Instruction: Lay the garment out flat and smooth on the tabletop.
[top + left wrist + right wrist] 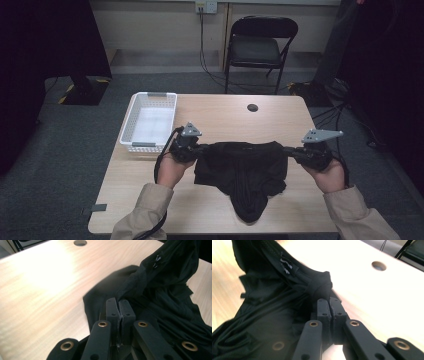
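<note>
garment label (285, 267): white print blurred, unreadable
garment edge (102, 285): smeared with blur against the table
black garment (242, 172): its kind cannot be told from the bunched folds
fabric pinched by the left gripper (119, 315): hidden between the closed jaws
folding chair (412, 250): cut off by the picture's edge

The black garment (242, 170) I hold is thin, matt cloth, soft and creased, with a small woven label (285, 265) stitched inside. My left gripper (120, 305) and right gripper (329, 305) have matt black plastic jaws, smooth, with brass-coloured metal rings set in the arms. The table (210, 107) is pale wood-grain laminate, smooth with a slight sheen. Near its far left corner the basket (150, 121) is white plastic lattice, faintly glossy.
</note>
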The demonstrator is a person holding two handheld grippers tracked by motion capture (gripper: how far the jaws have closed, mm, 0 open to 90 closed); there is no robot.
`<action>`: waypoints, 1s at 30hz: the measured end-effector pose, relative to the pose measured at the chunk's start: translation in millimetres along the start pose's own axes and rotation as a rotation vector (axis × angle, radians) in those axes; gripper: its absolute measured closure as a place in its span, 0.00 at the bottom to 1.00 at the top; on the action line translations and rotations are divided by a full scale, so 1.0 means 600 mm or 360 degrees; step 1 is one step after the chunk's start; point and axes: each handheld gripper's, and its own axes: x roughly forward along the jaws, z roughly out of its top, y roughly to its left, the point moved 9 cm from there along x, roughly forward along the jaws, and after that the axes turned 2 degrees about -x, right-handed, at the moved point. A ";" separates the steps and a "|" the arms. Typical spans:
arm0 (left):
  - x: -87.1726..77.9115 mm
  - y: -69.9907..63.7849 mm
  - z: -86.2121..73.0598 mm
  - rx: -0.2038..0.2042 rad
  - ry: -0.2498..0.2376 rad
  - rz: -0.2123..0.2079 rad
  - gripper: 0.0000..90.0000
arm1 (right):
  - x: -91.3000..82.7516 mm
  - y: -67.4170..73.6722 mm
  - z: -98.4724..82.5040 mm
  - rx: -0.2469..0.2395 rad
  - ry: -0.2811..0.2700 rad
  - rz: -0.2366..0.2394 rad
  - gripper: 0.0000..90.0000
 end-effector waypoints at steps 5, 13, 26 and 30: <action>0.001 0.010 0.031 0.0014 0.0010 0.0019 0.99 | -0.005 -0.026 0.029 0.0014 -0.0033 -0.0031 0.98; 0.025 0.031 0.051 0.0043 0.0056 0.0033 0.99 | 0.014 -0.044 0.043 0.0033 -0.0060 -0.0017 0.98; 0.078 0.093 0.057 -0.0049 0.0168 -0.0051 0.99 | 0.079 -0.085 0.037 0.0096 0.0009 0.0134 0.98; 0.107 0.139 0.087 -0.0050 0.0313 -0.0023 0.99 | 0.122 -0.111 0.048 0.0087 0.0138 0.0203 0.99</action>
